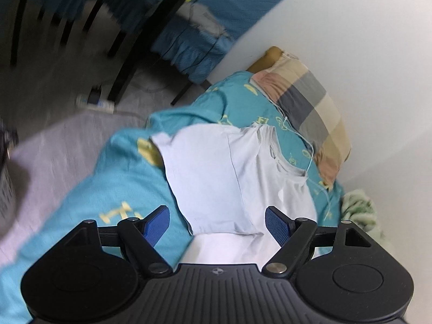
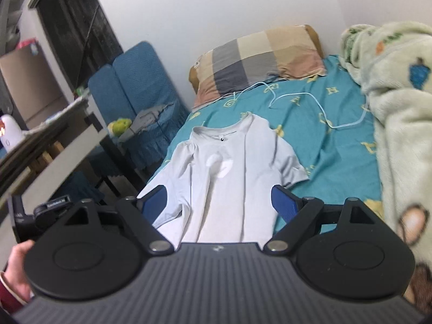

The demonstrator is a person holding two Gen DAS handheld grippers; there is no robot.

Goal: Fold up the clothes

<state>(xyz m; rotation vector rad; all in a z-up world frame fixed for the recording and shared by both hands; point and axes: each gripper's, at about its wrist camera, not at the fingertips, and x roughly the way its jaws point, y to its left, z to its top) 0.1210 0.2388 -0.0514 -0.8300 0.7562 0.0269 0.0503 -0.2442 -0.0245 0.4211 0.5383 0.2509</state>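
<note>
A pale grey T-shirt [image 2: 232, 167] lies on the teal bedsheet [image 2: 324, 145], collar toward the pillow, with its left side folded in over the body. In the left wrist view the same T-shirt [image 1: 229, 178] shows a folded panel with a straight edge. My left gripper [image 1: 217, 222] hovers open above the shirt's near part, nothing between its blue pads. My right gripper [image 2: 218, 202] is also open, held above the shirt's lower half with only cloth showing beneath it. Neither gripper touches the fabric as far as I can see.
A checked pillow [image 2: 259, 59] lies at the head of the bed. A fluffy patterned blanket [image 2: 399, 113] is heaped on the right. A thin white cable [image 2: 305, 100] trails across the sheet. Blue-covered chairs [image 2: 135, 86] and a table [image 2: 67, 148] stand left of the bed.
</note>
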